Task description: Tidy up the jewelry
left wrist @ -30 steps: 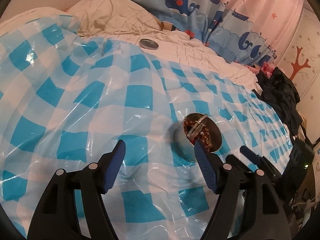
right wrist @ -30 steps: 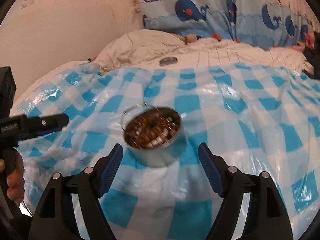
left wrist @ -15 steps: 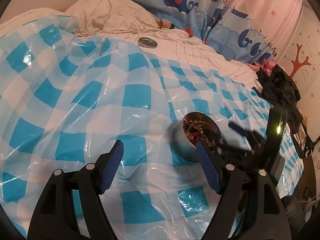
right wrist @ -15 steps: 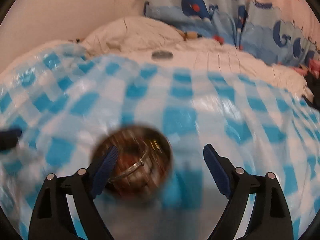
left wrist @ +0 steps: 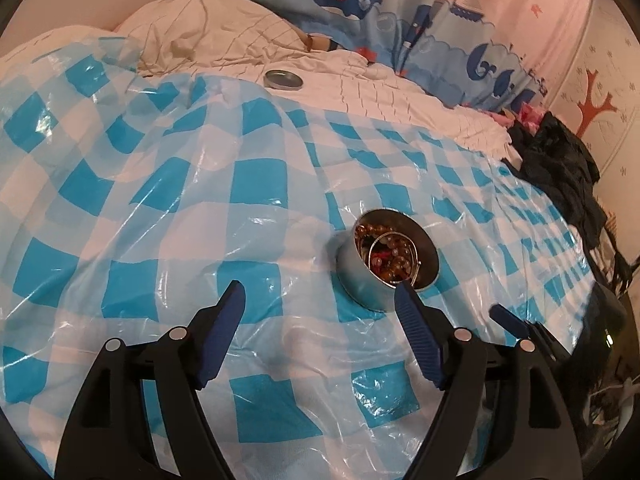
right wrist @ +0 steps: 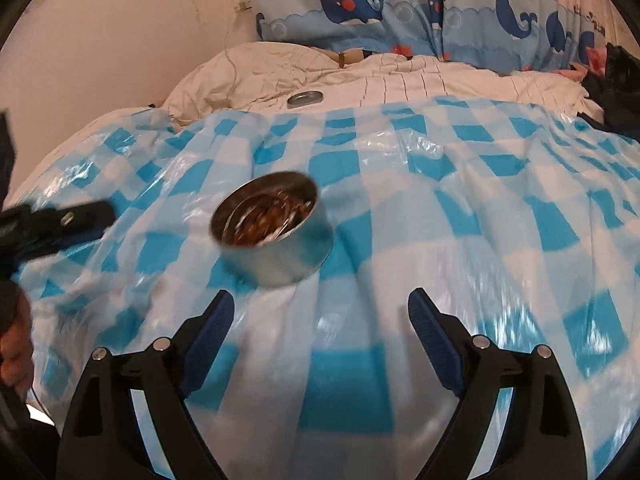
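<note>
A round metal tin [left wrist: 386,266] heaped with amber beads and a silver bangle sat tilted on the blue-and-white checked plastic sheet [left wrist: 168,200] covering the bed. Only the left wrist view caught the contents sharply, the beads [left wrist: 394,258] and bangle plain inside the rim; the right wrist view rendered the tin [right wrist: 276,228] smeared by blur but showed its full metal side wall. The right view alone took in a person's hand [right wrist: 14,344] at the frame's left edge. The tin's lid [left wrist: 283,79] lay well apart on the white quilt [left wrist: 400,96], below the whale-print curtain [left wrist: 360,0]. The left claw [left wrist: 320,296] stood spread and empty, the tin just past its right fingertip. The right claw [right wrist: 320,306], jaws just opening wider with nothing between them, hung short of the tin, which lay ahead and slightly left of centre.
</note>
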`<state>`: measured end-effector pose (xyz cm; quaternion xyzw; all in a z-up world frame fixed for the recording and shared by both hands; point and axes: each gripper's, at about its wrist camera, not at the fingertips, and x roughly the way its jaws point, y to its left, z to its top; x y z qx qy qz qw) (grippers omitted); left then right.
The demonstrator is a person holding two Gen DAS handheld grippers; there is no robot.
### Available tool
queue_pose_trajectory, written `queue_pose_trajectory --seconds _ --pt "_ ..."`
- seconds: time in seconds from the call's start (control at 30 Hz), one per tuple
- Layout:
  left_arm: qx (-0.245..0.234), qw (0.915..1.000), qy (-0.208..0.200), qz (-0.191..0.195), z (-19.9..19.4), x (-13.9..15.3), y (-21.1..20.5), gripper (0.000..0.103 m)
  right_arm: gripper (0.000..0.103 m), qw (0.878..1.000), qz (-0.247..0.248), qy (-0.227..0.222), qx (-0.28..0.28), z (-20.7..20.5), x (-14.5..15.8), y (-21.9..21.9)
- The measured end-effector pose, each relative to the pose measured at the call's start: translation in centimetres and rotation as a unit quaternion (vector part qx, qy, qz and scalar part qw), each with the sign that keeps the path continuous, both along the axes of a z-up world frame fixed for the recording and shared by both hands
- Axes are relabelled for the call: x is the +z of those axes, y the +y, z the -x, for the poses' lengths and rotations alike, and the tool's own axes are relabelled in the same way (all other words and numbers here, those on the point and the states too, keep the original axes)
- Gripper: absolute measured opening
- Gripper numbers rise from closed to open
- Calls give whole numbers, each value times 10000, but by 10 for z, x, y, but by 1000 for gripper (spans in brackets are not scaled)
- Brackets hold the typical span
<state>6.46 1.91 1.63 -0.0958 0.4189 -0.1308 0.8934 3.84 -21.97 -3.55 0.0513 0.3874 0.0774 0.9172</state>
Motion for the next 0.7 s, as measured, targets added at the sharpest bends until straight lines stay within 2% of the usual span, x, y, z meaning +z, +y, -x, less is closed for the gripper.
queue_pose_trajectory --seconds 0.13,0.3,0.47,0.7 --pt "4 9993 -92 -368 7 0 -9 75 93 9991 299 -288 49 25 2 12" --pt "72 9954 -356 -891 31 4 -12 85 94 9991 388 -113 -91 38 -14 14" --pt "-21 9874 -540 -1488 45 5 -16 90 95 9975 683 -106 -152 37 -22 23" --pt "146 9851 -578 -1614 48 5 -13 94 95 9970 748 -82 -161 36 -24 26"
